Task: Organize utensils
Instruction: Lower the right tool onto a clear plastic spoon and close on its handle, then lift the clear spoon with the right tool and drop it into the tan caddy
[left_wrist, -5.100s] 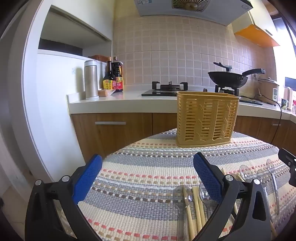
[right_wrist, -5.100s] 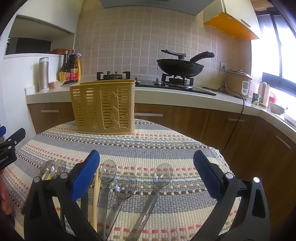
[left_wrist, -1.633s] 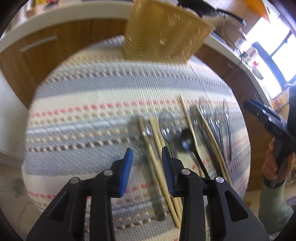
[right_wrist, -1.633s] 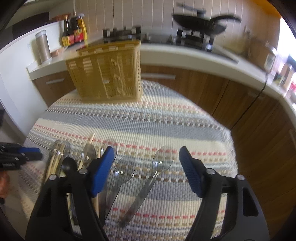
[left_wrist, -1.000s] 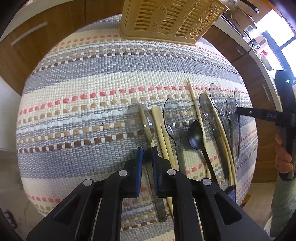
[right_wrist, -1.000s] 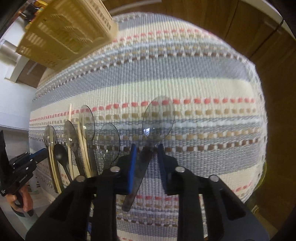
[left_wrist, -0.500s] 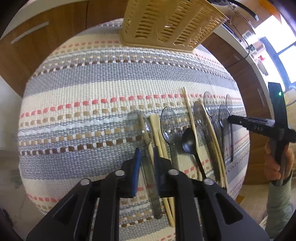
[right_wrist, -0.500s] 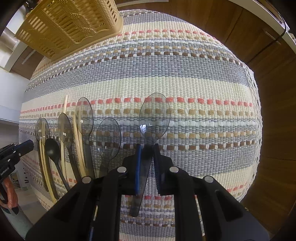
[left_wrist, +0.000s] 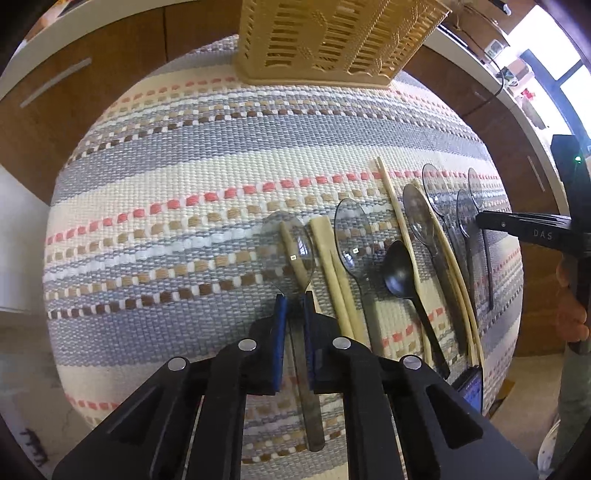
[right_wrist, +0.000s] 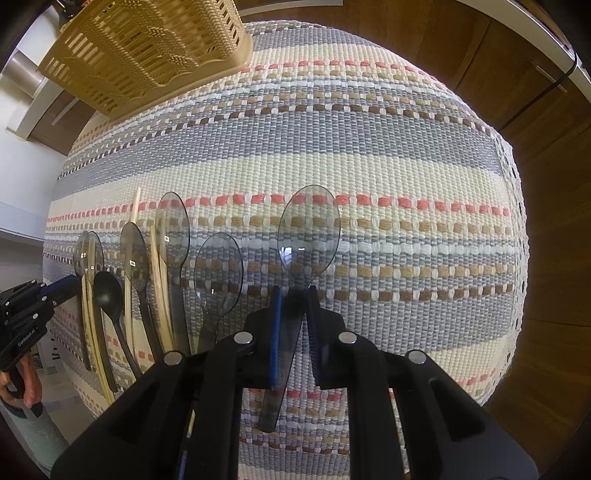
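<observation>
Left gripper (left_wrist: 293, 297): points steeply down at the striped cloth (left_wrist: 207, 166); its blue pads are pinched nearly together on the neck of the leftmost clear spoon (left_wrist: 290, 251), whose handle runs back between them toward 6 o'clock.
Right gripper (right_wrist: 293, 291): also aimed down, jaws narrowed onto the handle of the rightmost clear spoon (right_wrist: 308, 229), bowl toward 12 o'clock.
Basket (left_wrist: 332, 37): yellow slatted holder at 12 o'clock in the left wrist view, 10 o'clock in the right wrist view, standing at the cloth's far edge, well apart from the cutlery.
Other utensils: a black spoon (left_wrist: 400, 273), more clear spoons (left_wrist: 352, 236) and wooden chopsticks (left_wrist: 334, 269) lie side by side in a row between the two held spoons.
Person: a hand (left_wrist: 572, 306) at 3 o'clock holds the other tool.
</observation>
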